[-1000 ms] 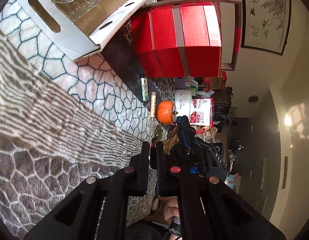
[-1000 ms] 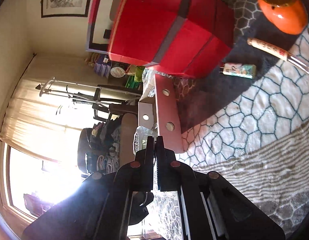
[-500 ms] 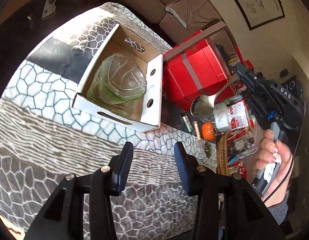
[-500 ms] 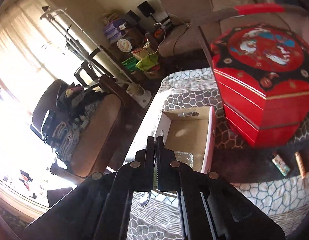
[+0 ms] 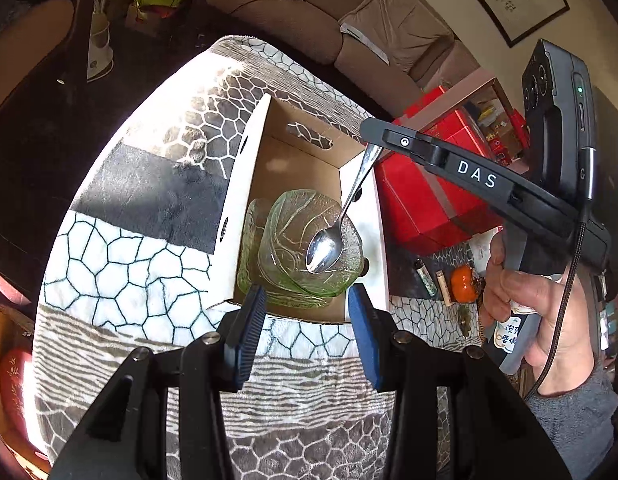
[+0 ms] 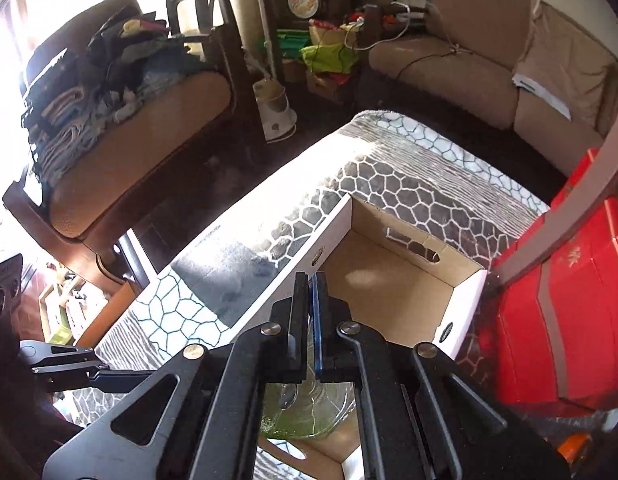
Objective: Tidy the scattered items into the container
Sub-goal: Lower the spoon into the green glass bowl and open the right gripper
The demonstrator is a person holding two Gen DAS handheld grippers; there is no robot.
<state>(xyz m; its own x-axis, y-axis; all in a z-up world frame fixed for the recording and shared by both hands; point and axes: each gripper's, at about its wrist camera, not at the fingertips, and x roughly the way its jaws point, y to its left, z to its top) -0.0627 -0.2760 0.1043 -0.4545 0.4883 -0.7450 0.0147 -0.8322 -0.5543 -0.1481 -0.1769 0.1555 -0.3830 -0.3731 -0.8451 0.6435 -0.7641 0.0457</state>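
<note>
An open cardboard box (image 5: 301, 160) stands on the patterned table cover and holds green glass bowls (image 5: 301, 248). My right gripper (image 5: 371, 134) is shut on the handle of a metal spoon (image 5: 323, 250) and holds it over the box, its bowl hanging just above the green glass. In the right wrist view the right gripper (image 6: 312, 292) is shut, with the box (image 6: 401, 284) and the glass bowls (image 6: 309, 412) below it. My left gripper (image 5: 305, 312) is open and empty at the box's near edge.
A red octagonal box (image 5: 433, 192) stands right of the cardboard box. A lighter (image 5: 425, 280), a small stick-like tube (image 5: 443, 288) and an orange persimmon-shaped jar (image 5: 463, 284) lie beside it. A sofa (image 5: 349, 32) is behind the table.
Both grippers swung up from low over the table to above the box. The left gripper has opened. The right gripper has carried the spoon over the box, above the green bowls.
</note>
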